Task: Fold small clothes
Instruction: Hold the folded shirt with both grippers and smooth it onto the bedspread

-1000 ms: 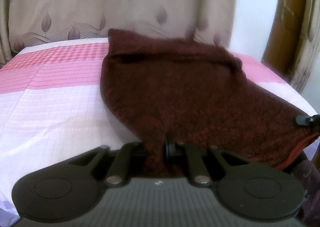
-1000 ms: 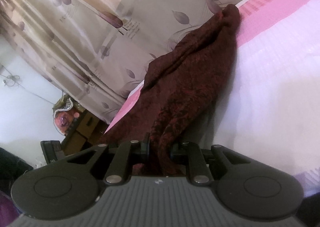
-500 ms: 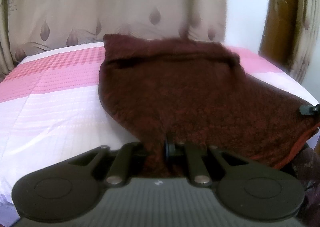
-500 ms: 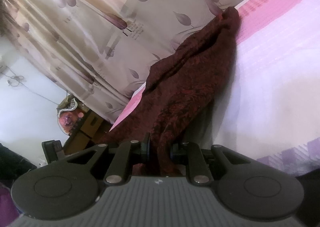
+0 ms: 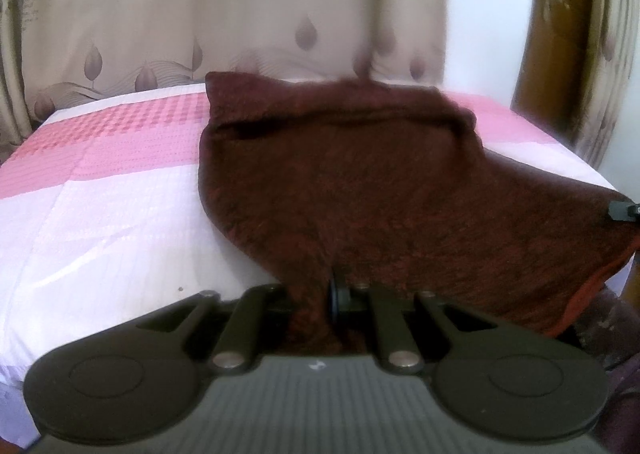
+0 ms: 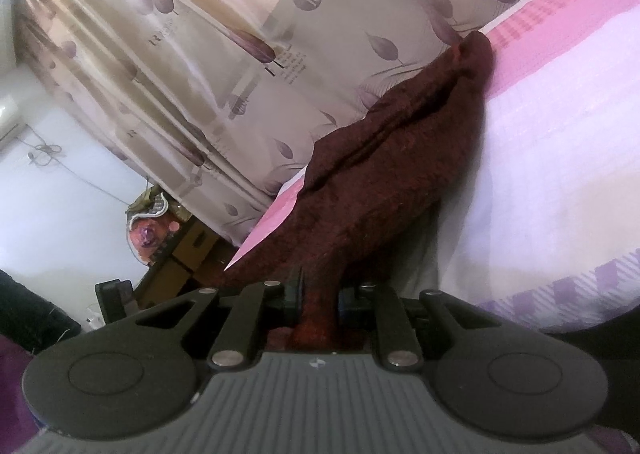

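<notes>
Curtains printed with leaves (image 5: pixel 168 25) hang behind a bed spread with a pink and white sheet (image 5: pixel 100 189), and that sheet is my working surface. On it, from about the middle of the left wrist view out to the right edge, lies the dark maroon garment (image 5: pixel 360 181), a fuzzy knit with a brighter red hem at its near right corner.

My left gripper (image 5: pixel 320 298) has its fingers pinched on the near edge of the cloth, a narrow bunch of it caught between them. Further right, my right gripper (image 6: pixel 318 300) is clamped the same way on the other near corner, its view tilted so the garment (image 6: pixel 384 173) runs away from it in long ridges towards the curtain. The tip of that right gripper just shows at the right margin of the left view.

I judge the garment soft, limp and light: it sags between the two holds and creases freely, so it will not keep a shape unless laid down flat. The fuzzy pile should grip the pads well; corners and hems are the sensible places to hold.

Against a second ago, the far edge sits a little lower in the left view and more curtain shows above it, while the right view shows more of the near sheet border. Both holds are unchanged.
</notes>
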A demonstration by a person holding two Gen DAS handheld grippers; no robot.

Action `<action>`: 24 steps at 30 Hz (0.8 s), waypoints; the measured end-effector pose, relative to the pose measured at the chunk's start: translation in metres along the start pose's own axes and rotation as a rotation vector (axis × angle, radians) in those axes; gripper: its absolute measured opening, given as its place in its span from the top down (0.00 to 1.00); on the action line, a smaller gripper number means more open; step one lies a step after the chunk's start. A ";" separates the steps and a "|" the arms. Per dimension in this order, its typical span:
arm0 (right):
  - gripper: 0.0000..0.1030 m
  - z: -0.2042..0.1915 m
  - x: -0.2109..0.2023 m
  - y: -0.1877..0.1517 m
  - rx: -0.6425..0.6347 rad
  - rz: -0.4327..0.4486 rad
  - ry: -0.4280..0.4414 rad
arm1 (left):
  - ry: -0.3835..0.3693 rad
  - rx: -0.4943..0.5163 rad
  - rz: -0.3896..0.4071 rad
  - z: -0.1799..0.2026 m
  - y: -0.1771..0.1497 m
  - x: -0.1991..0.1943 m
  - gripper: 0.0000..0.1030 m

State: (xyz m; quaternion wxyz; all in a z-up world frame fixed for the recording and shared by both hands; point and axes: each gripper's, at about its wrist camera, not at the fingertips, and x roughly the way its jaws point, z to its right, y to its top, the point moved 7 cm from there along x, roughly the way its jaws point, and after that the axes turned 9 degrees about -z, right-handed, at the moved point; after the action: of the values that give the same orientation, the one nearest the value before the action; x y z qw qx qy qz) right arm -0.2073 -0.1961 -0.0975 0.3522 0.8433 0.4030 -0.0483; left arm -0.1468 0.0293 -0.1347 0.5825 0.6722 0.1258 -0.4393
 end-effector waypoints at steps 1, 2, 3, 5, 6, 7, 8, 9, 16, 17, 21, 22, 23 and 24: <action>0.81 0.000 0.000 0.000 -0.001 0.000 0.001 | -0.002 -0.005 0.002 0.001 -0.001 0.000 0.89; 0.81 0.000 -0.001 0.000 -0.004 -0.001 0.002 | -0.004 -0.010 0.002 0.000 -0.001 0.000 0.89; 0.81 -0.001 0.000 0.000 -0.003 -0.001 0.002 | -0.009 -0.015 0.004 0.000 -0.001 0.000 0.89; 0.81 0.000 0.002 0.000 -0.003 -0.005 0.002 | -0.013 -0.023 0.004 -0.002 -0.001 0.001 0.89; 0.81 0.001 0.003 0.000 -0.004 -0.007 0.002 | -0.015 -0.024 0.003 -0.002 -0.001 0.001 0.89; 0.81 0.002 0.003 0.001 -0.001 -0.009 0.002 | -0.014 -0.026 0.003 0.000 -0.002 0.002 0.89; 0.81 0.004 0.004 0.001 0.005 -0.011 0.000 | -0.015 -0.030 0.002 0.000 -0.003 0.003 0.89; 0.81 0.005 0.003 0.000 0.006 -0.014 -0.001 | -0.019 -0.038 -0.001 -0.001 -0.004 0.004 0.89; 0.75 0.025 -0.004 -0.011 0.104 -0.034 0.000 | -0.048 -0.093 -0.013 -0.009 -0.013 0.012 0.89; 0.66 0.027 -0.004 -0.013 0.123 -0.040 0.013 | -0.051 -0.105 -0.014 -0.011 -0.014 0.013 0.89; 0.57 0.035 0.000 -0.019 0.155 -0.067 0.000 | -0.098 -0.156 0.011 -0.018 -0.019 0.014 0.88; 0.57 0.036 0.001 -0.021 0.163 -0.069 -0.005 | -0.115 -0.165 0.012 -0.020 -0.020 0.015 0.88; 0.57 0.037 0.001 -0.023 0.155 -0.066 -0.015 | -0.128 -0.170 0.004 -0.023 -0.022 0.017 0.88; 0.59 0.036 0.002 -0.024 0.142 -0.072 -0.012 | -0.136 -0.172 0.005 -0.023 -0.023 0.018 0.88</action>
State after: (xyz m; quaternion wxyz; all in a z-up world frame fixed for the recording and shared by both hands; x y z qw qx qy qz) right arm -0.2162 -0.2075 -0.1388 0.2921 0.8507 0.4266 -0.0945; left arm -0.1419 0.0506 -0.1647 0.6464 0.5886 0.1214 -0.4700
